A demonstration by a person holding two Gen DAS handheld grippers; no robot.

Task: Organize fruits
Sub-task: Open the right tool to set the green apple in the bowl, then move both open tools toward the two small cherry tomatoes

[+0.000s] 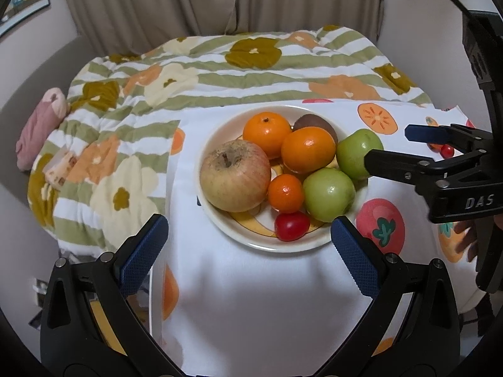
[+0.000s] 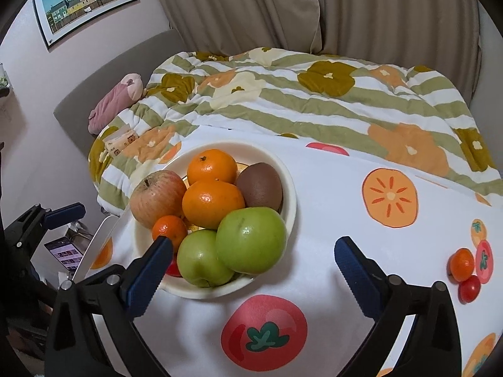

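Note:
A cream bowl [image 1: 220, 220] [image 2: 290, 194] on the white fruit-print cloth holds a red-yellow apple [image 1: 234, 176], two oranges [image 1: 308, 149], a small tangerine [image 1: 285, 193], two green apples [image 1: 328, 194] [image 2: 251, 240], a kiwi [image 2: 261, 185] and a cherry tomato [image 1: 291, 226]. A loose tangerine [image 2: 461, 264] and cherry tomato [image 2: 469, 288] lie on the cloth to the right. My left gripper [image 1: 250, 245] is open and empty, just in front of the bowl. My right gripper [image 2: 253, 270] [image 1: 389, 146] is open and empty, at the bowl's right side by the green apples.
A striped floral quilt [image 1: 220, 72] covers the bed behind the cloth. A pink plush [image 1: 41, 125] lies at its left. Curtains [image 2: 345, 9] hang behind. A laptop [image 2: 64, 251] sits below the table's left edge.

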